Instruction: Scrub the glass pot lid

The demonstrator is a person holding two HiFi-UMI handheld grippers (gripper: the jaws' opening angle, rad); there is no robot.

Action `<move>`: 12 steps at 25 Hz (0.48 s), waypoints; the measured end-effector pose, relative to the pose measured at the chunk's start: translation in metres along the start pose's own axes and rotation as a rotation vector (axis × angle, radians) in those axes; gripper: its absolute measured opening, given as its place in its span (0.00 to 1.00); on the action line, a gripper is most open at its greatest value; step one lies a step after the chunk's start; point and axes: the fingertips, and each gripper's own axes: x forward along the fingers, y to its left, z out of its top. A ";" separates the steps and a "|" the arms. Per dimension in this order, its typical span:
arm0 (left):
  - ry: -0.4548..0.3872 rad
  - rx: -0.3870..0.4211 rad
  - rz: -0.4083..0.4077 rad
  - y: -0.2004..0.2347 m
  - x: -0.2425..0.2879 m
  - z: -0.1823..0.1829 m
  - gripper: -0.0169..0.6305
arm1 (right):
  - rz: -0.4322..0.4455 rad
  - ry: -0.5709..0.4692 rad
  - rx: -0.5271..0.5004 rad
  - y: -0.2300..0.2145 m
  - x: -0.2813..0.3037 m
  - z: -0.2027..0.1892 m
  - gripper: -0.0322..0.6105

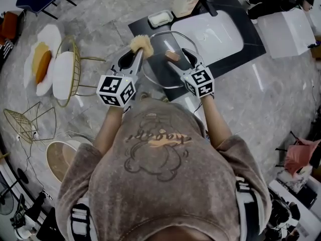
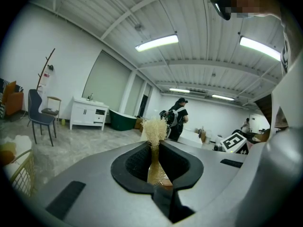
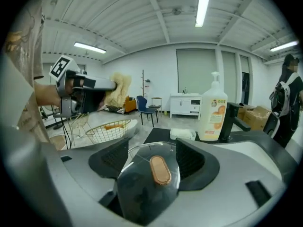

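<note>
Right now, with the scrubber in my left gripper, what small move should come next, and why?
Probably close the right gripper on the copper knob. Its jaws stand apart with the knob between them, so the glass lid isn't held yet, while the left gripper pinches the scrubber near its rim.

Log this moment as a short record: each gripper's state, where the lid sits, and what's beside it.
left gripper: shut on the loofah scrubber
scrubber position: by the lid's rim, contact unclear
right gripper: open, jaws either side of the copper handle, not pressing it
glass lid: handle up, on the dark counter
beside it: white sink, soap bottle
</note>
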 end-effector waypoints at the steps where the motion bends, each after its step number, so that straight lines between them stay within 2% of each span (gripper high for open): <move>1: 0.001 -0.002 0.005 0.001 -0.001 -0.001 0.10 | 0.011 0.019 -0.020 0.000 0.006 -0.004 0.51; 12: 0.009 -0.014 0.082 0.015 -0.025 -0.009 0.10 | 0.062 0.186 -0.095 -0.012 0.055 -0.058 0.43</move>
